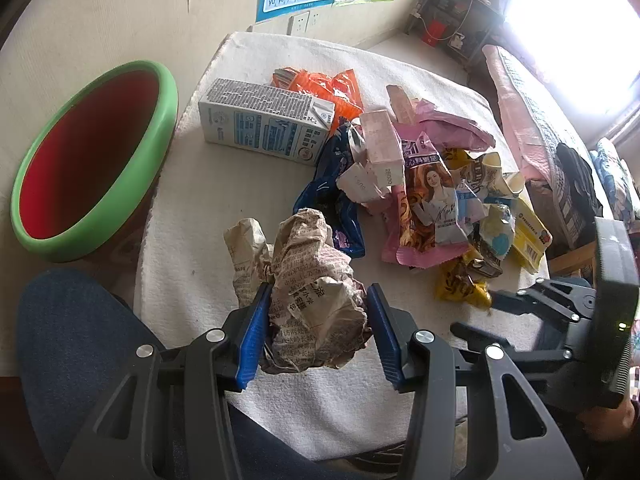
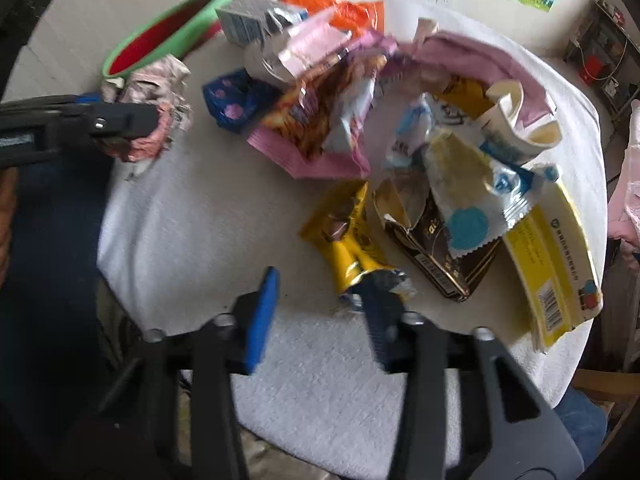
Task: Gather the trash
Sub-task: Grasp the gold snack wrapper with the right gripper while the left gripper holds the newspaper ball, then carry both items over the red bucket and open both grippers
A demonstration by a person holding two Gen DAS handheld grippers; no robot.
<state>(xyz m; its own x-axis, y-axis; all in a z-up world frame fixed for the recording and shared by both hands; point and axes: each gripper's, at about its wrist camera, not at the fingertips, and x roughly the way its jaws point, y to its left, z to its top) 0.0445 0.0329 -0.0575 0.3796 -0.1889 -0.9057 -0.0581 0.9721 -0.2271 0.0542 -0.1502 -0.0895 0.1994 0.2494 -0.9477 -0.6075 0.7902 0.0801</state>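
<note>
**A:** Two views, left wrist first. What is the status?

**B:** The left claw is clenched on the crumpled newspaper ball, pads pressed into both sides. The ball sits near the front of the towel-covered table. The green-rimmed bin stands at the left, beside the table edge. The milk carton and the wrapper pile lie farther back.

**A:** Procedure for this step?

**B:** Judged from the grip: keep pressure constant, lift clear of the towel, carry left until fully over the bin opening, then release. Loose paper folds may snag, so lift straight up.

**A:** Right wrist view?

**B:** Blurred. The right claw is released, jaws apart, holding nothing. One finger sits at the tail of the yellow wrapper; contact cannot be confirmed. The yellow box lies at the right edge.
</note>
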